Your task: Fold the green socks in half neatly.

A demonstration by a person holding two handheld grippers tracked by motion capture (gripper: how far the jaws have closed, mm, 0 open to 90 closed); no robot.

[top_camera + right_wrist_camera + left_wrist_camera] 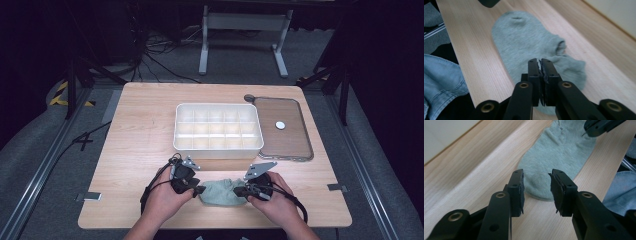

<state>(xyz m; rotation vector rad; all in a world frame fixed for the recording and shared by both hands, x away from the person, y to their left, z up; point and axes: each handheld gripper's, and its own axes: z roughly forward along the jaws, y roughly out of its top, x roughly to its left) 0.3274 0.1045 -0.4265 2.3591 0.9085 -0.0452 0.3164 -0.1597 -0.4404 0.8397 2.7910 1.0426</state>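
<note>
Grey-green sock (222,192): flat on table (140,125), between both tongs. Left tongs (536,188): parted, straddling its toe end, not gripping. Right tongs (540,72): closed, pinching sock's near edge.

Your wooden table (135,145) carried a grey sock (221,192) near your edge. A white divided box (218,127) sat mid-table, its lid (285,129) just beside it.
</note>
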